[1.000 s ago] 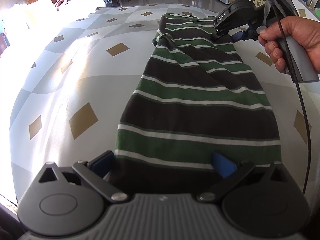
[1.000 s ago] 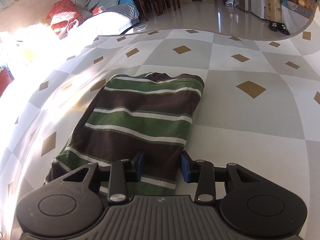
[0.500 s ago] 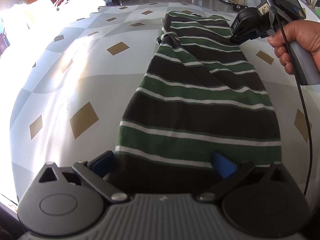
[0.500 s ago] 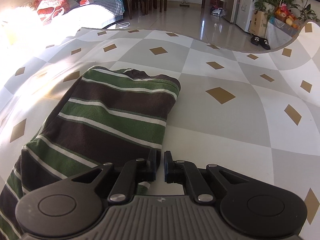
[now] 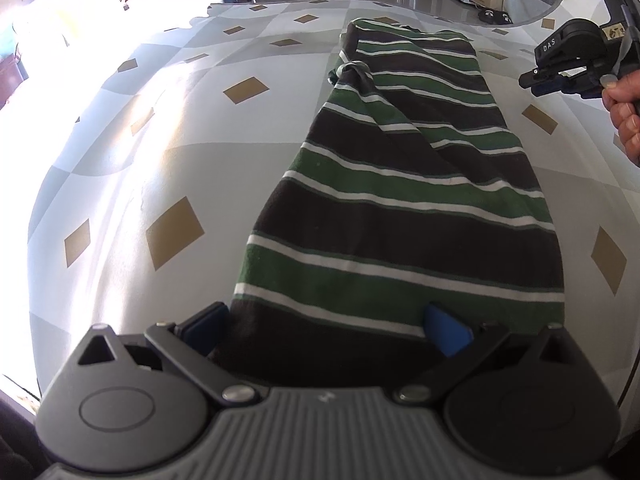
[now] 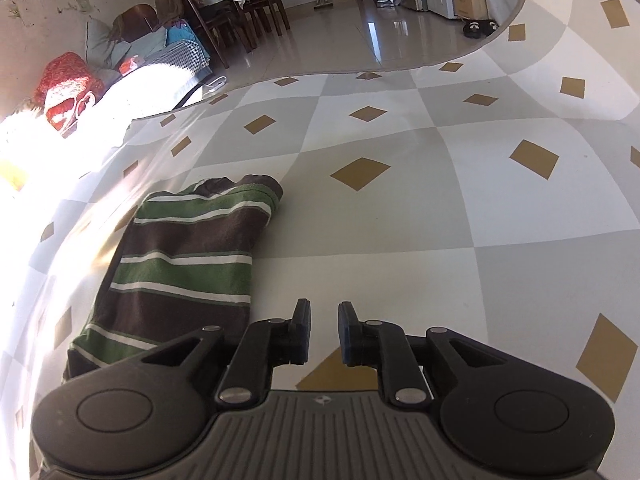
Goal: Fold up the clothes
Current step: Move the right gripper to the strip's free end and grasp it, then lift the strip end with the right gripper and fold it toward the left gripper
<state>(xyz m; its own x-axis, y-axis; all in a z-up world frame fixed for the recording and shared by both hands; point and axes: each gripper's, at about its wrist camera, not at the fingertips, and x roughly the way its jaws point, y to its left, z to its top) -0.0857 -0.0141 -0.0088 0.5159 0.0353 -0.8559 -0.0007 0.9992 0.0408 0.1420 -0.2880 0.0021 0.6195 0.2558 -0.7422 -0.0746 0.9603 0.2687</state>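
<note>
Jaws, L gripper [image 5: 328,330]: spread wide, blue pads [image 5: 446,334] at either side of the near end of the striped garment [image 5: 400,208]. Left pad sits at the cloth's near-left corner, right pad lies on the cloth close to its right side. Cloth lies between the fingers, but the pads are far apart and not pinching it; not grasping. Contact under the gripper body can't be made out

Jaws, R gripper [image 6: 324,334]: a narrow gap between the pads, just been opening, nothing between them, only tablecloth [image 6: 400,216] below. Gripper is off to the right of the garment [image 6: 188,256], apart from it, no touch. In the L wrist view the R gripper [image 5: 538,80] shows at the far right edge, above the cloth-covered table and clear of the garment's right edge, held by a hand [image 5: 624,116]

Garment: green/dark brown w/ thin white stripes, folded into a long narrow strip, lying flat on the checked tablecloth [image 5: 160,152] w/ tan diamonds. Runs from the L gripper away toward the far table edge; small bunched knot of fabric on its far-left edge. Strong glare on the table's left side
</note>
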